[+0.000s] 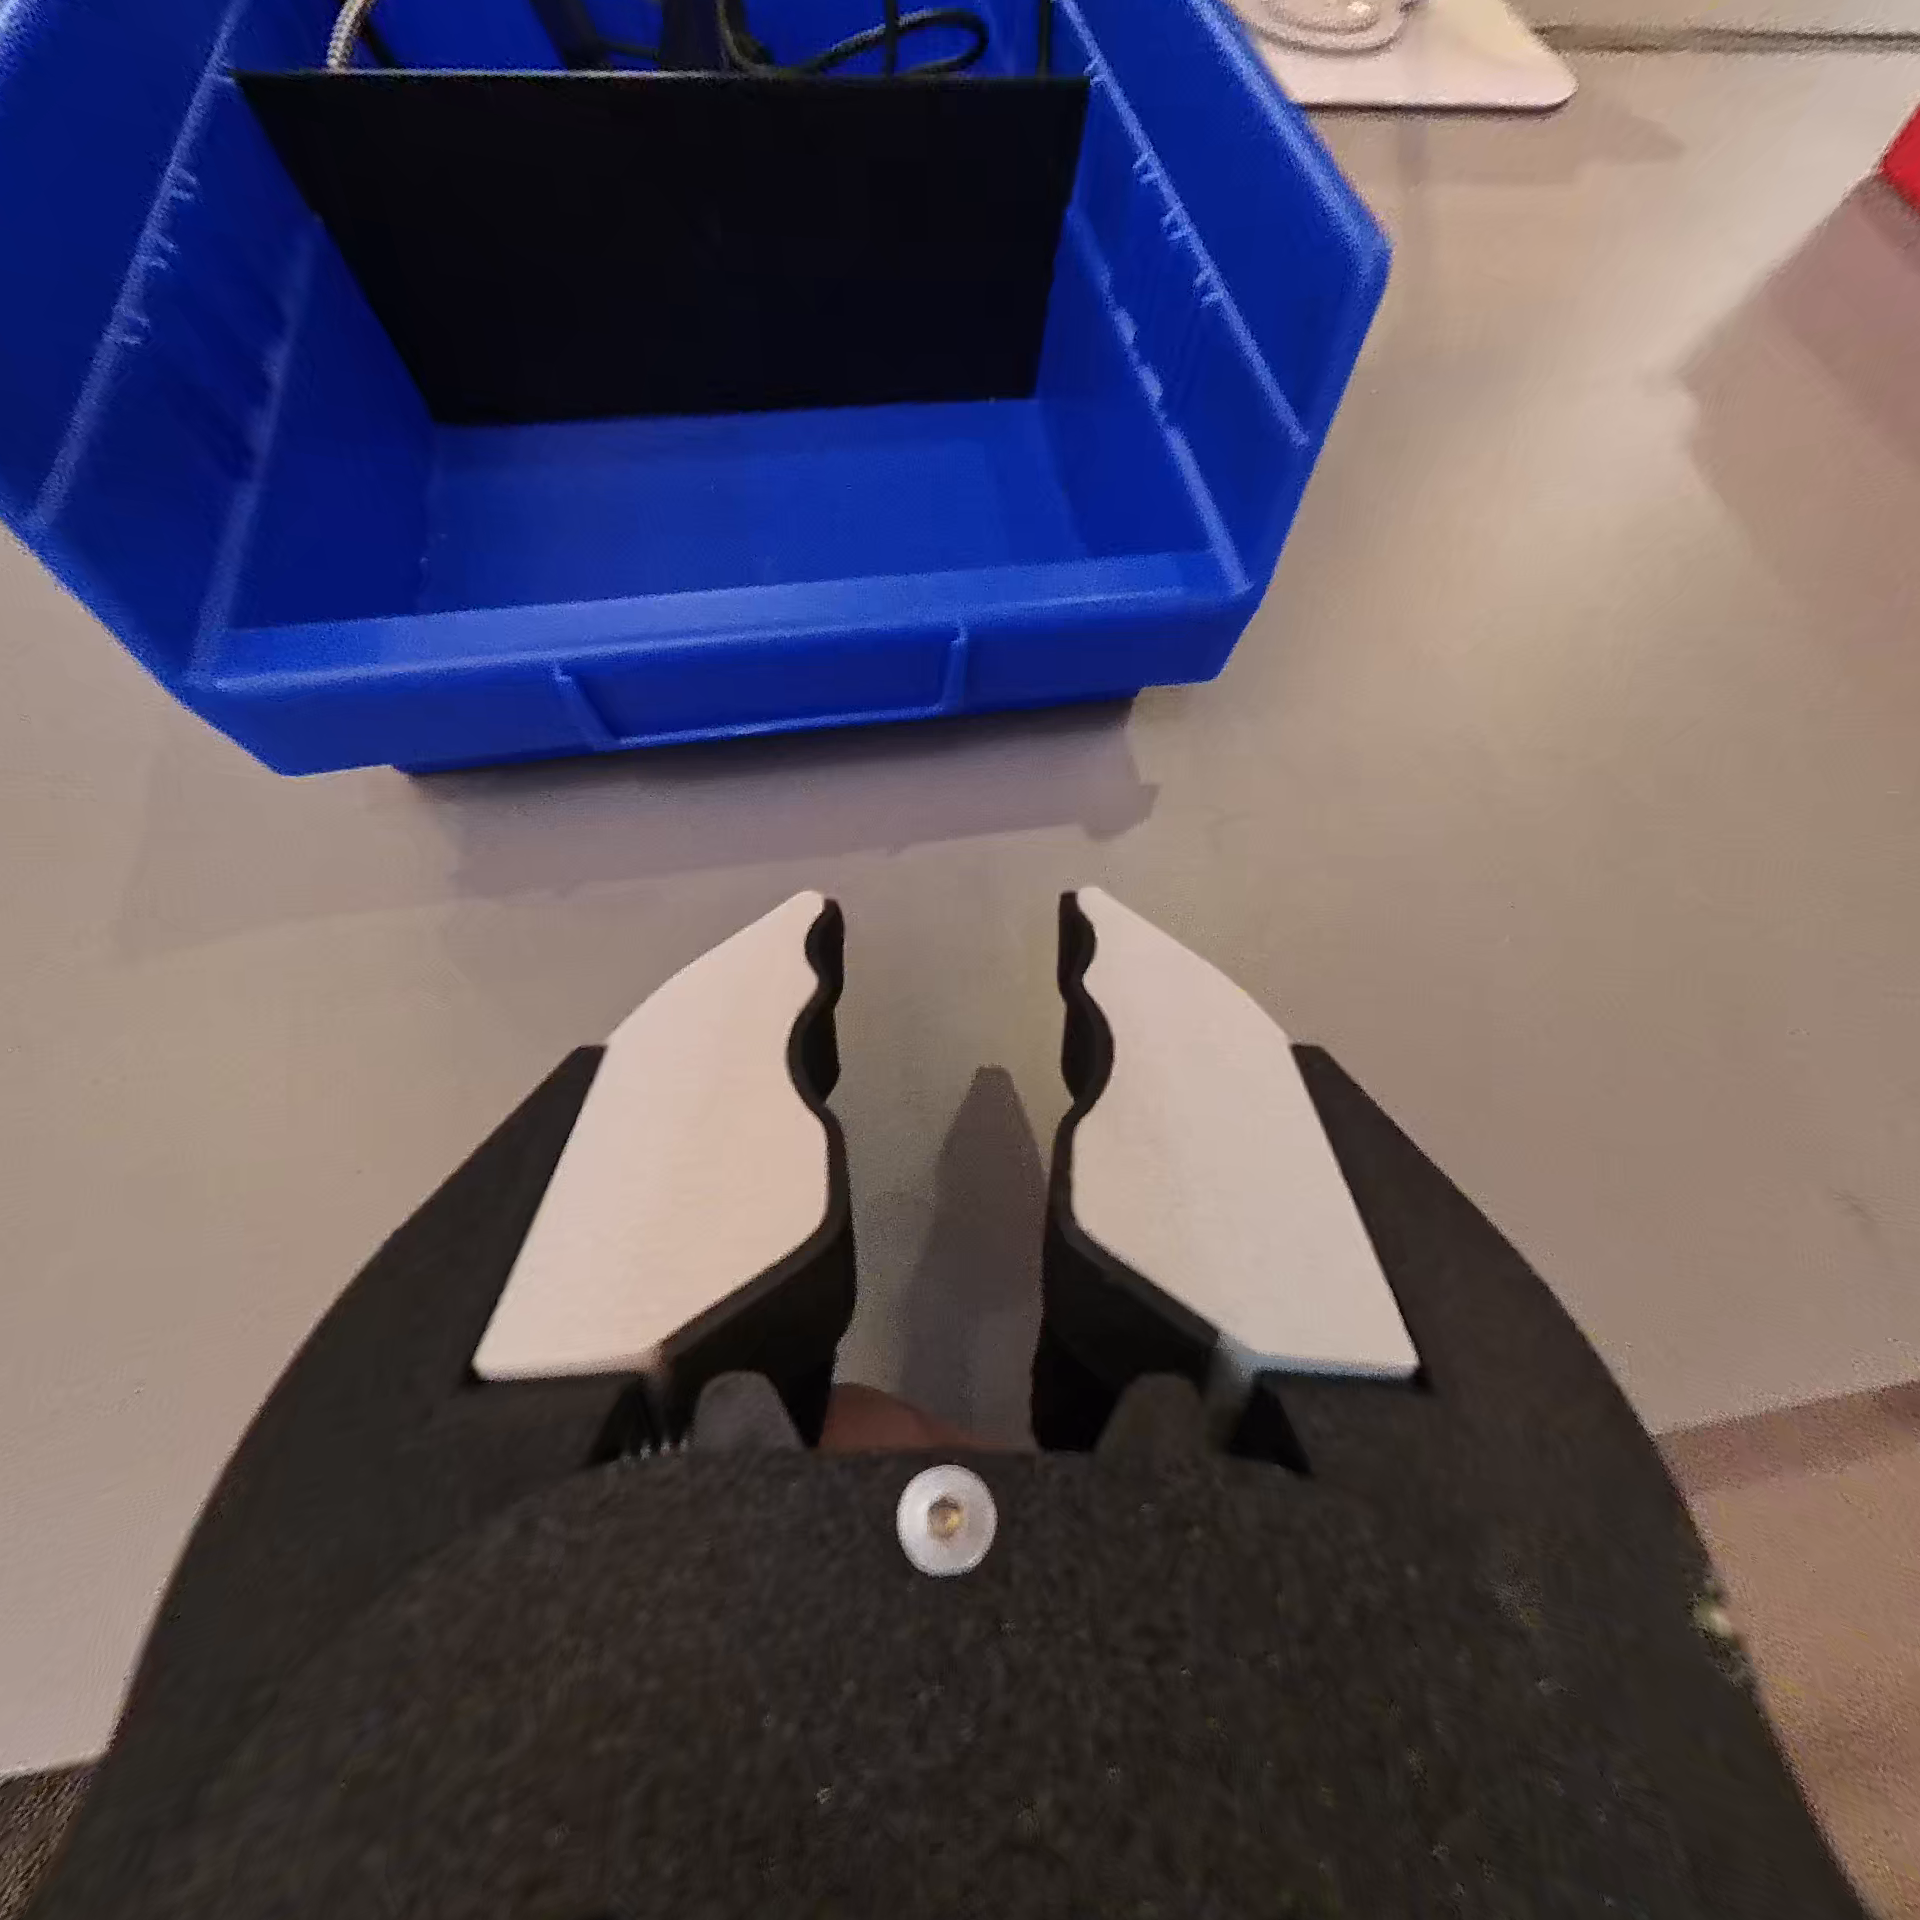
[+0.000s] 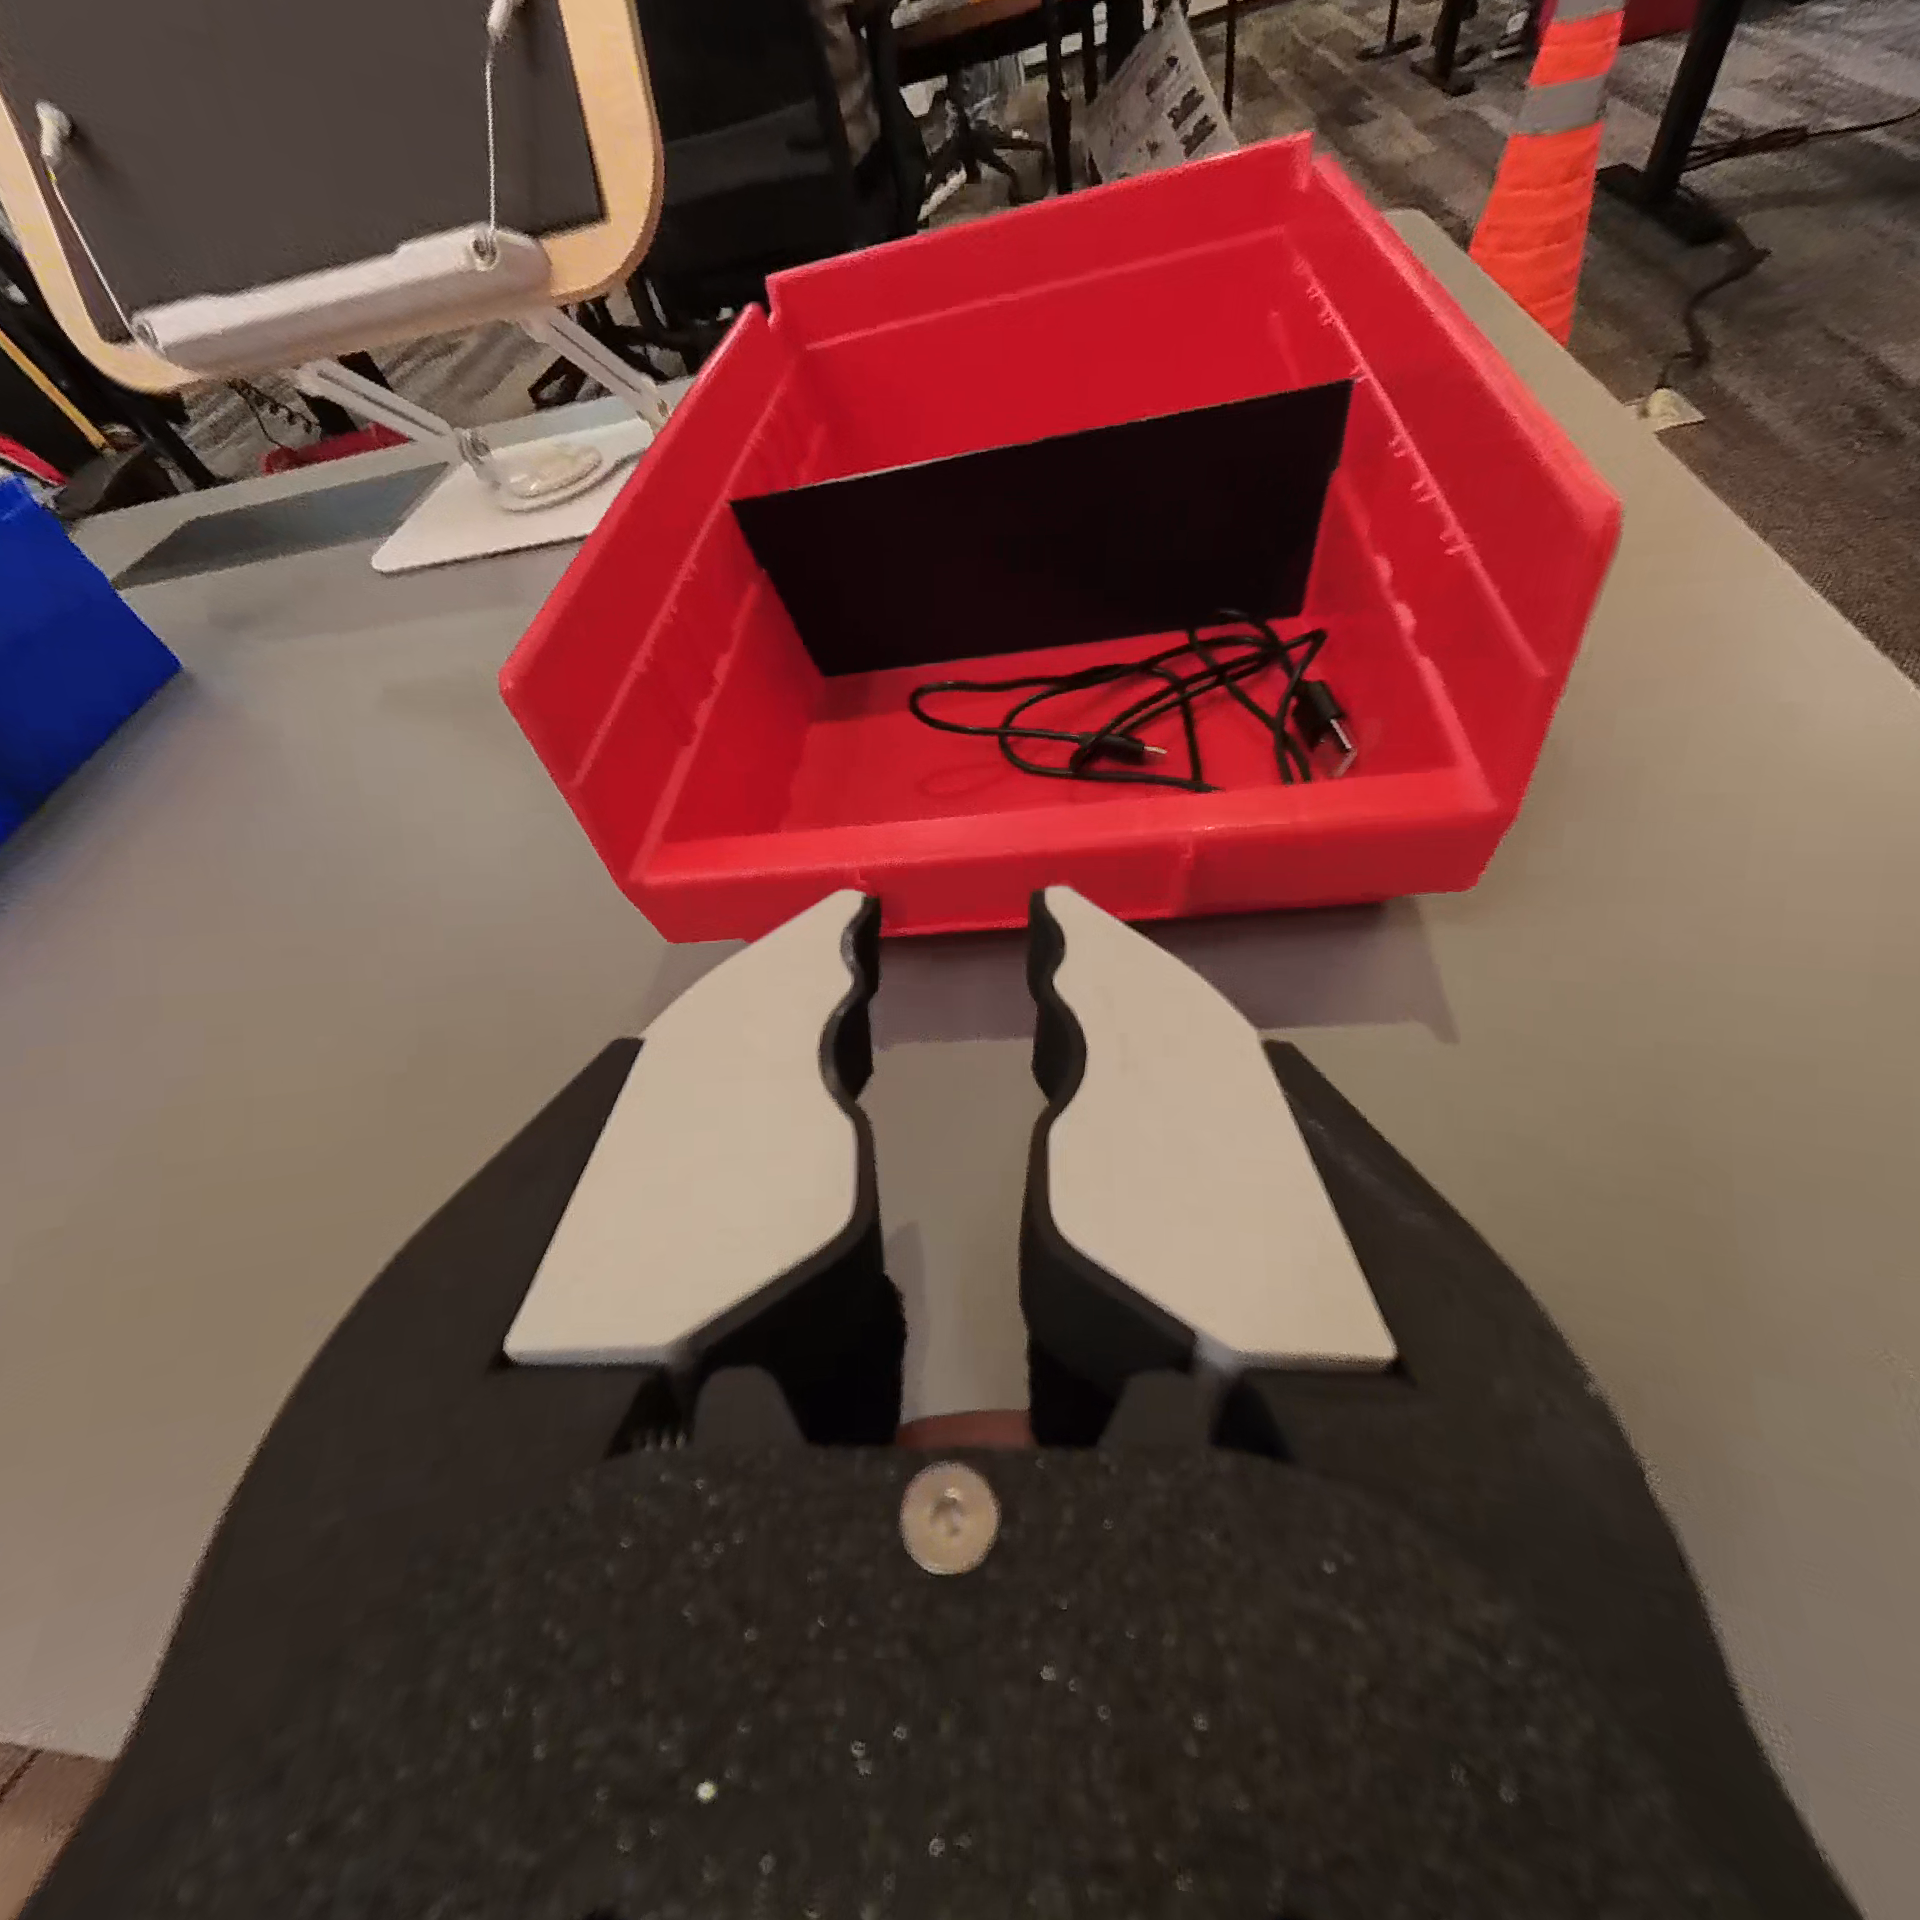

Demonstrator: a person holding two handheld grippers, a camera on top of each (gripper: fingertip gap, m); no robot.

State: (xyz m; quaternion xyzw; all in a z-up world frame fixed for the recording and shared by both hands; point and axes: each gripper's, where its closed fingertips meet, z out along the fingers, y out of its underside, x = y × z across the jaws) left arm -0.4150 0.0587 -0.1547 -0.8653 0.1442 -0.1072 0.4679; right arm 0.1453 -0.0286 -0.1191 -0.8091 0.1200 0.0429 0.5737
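The left gripper [image 1: 948, 920] hovers over the grey counter [image 1: 1507, 935], its fingers [image 1: 707, 1132] parted and empty, facing the low front wall of a blue plastic storage bin [image 1: 727, 675] that stands a little ahead. A black upright divider panel [image 1: 665, 239] splits the blue bin; the near compartment shows only its blue floor, while dark cords [image 1: 894, 42] lie behind the panel. Nothing stands between these fingers and the bin's front lip. A white flat stand base [image 1: 1455, 73] sits on the counter beyond the bin's right corner.

The right gripper [image 2: 954, 914] is held low over the same counter [image 2: 312, 1039], fingers [image 2: 727, 1143] apart and holding nothing, their tips just short of the front wall of a red plastic storage bin [image 2: 1039, 862]. A tangled black cable with a plug end [image 2: 1164, 717] lies in the red bin's near compartment, in front of a black divider panel [image 2: 1039, 530] set across it; the front wall rises between the fingers and the cable. To the left, a corner of the blue bin [image 2: 62, 644] shows, and behind it a white stand with a rounded frame [image 2: 436, 281]. An orange cone with grey bands [image 2: 1548, 177] stands on the floor past the counter's far edge.
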